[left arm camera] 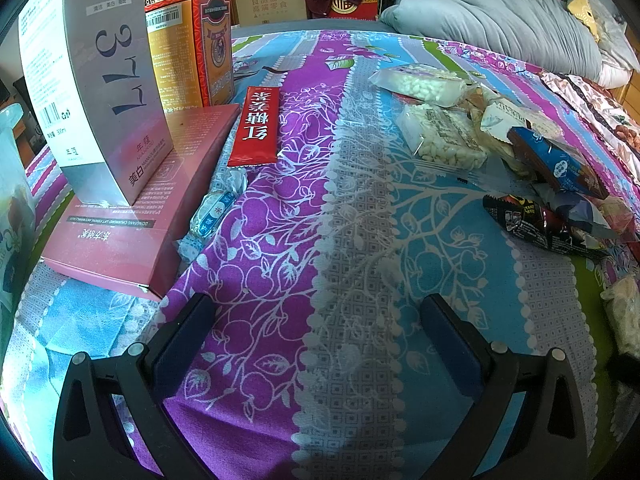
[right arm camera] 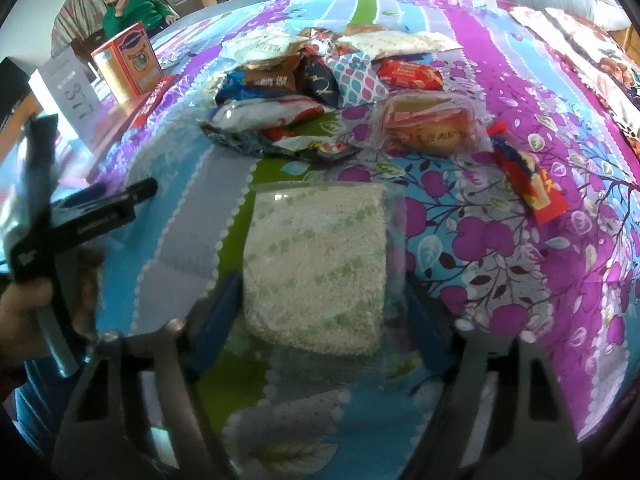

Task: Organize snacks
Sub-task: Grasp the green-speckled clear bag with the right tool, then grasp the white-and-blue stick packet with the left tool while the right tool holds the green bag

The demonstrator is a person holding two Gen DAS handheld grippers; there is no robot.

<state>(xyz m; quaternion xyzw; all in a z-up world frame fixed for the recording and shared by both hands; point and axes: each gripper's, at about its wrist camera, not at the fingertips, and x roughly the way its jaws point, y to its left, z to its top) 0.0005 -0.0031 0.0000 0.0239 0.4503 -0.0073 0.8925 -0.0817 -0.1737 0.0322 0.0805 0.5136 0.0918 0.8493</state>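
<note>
A: Task thing first. Which snack is in play?

B: The flat rice cracker pack [right arm camera: 316,268], pale with green print, lying on the bedsheet [right arm camera: 460,216] right in front of the right gripper [right arm camera: 316,320]. It sits between the two blue pads, the left pad [right arm camera: 218,312] just beside its edge, maybe touching. Right pad is mostly hidden behind the clear wrapper margin.

A: So grasped or not?

B: Jaws bracket it at medium width. Frame is blurred, so I can't tell if the pads press yet. I'd call it a grasp being set up, not confirmed.

A: Why that pack?

B: My guess: it lies apart from the snack pile [right arm camera: 304,80] further up the sheet, nearest and flat, so easy to take by its sides. A red sachet [right arm camera: 528,184] and a clear-wrapped cake [right arm camera: 432,124] lie loose to the right.

A: Pose?

B: Right gripper tilted steeply down at the bed, pack lined up along its fingers. The person's left hand [right arm camera: 36,304] shows at that view's left edge, gripping the other tool.

A: Left gripper?

B: Left gripper [left arm camera: 316,352] is spread wide with nothing in it, angled down over bare sheet. Likely waiting. Beside it: a pink flat box [left arm camera: 132,220] with a white carton [left arm camera: 100,80] standing on it, a red bar [left arm camera: 256,126] and a small wrapped candy [left arm camera: 212,212] at the box edge. Probably the sorted side, but that's a judgement.
</note>
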